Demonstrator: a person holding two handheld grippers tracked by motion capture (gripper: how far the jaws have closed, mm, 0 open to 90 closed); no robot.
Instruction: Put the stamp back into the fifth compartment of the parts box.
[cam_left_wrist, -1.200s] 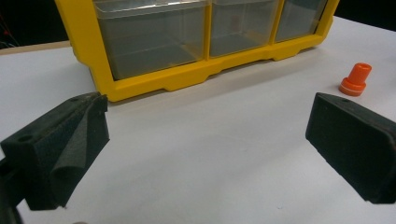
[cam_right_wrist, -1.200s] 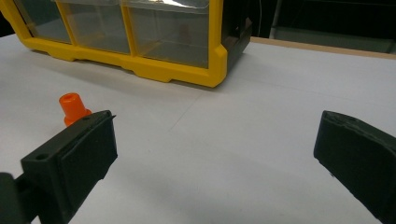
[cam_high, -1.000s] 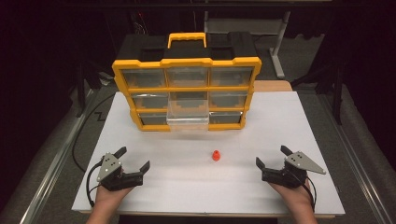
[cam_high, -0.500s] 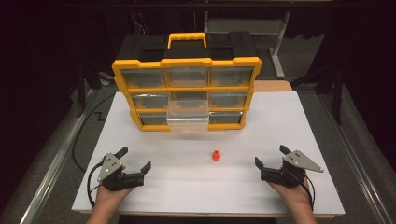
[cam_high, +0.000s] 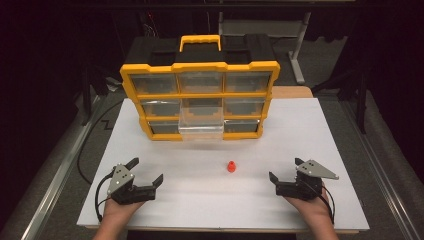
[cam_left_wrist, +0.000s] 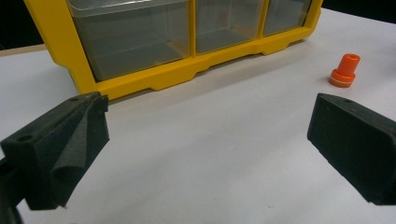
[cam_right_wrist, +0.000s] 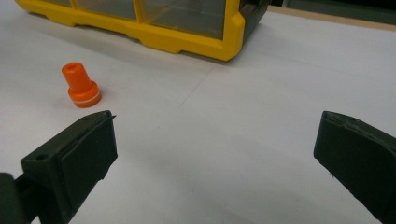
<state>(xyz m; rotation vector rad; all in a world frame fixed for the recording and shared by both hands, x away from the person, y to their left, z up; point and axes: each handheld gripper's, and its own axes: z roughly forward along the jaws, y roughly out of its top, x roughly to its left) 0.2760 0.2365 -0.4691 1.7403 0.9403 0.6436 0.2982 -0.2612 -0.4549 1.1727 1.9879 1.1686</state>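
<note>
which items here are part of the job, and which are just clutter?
In play:
- orange peg, upright on the white board, between the grippers
- yellow drawer organizer, middle bottom drawer pulled out
- left gripper, open
- right gripper, open

Just lying about:
- white board as work surface
- metal stand behind the table

High view: overhead, facing forward-down, far. Gripper views: low, close above the table (cam_high: 320, 130), facing forward. Shared: orange peg (cam_high: 231, 166) (cam_left_wrist: 344, 71) (cam_right_wrist: 81, 86), yellow organizer (cam_high: 200, 100) (cam_left_wrist: 163, 79) (cam_right_wrist: 187, 42) ahead.
</note>
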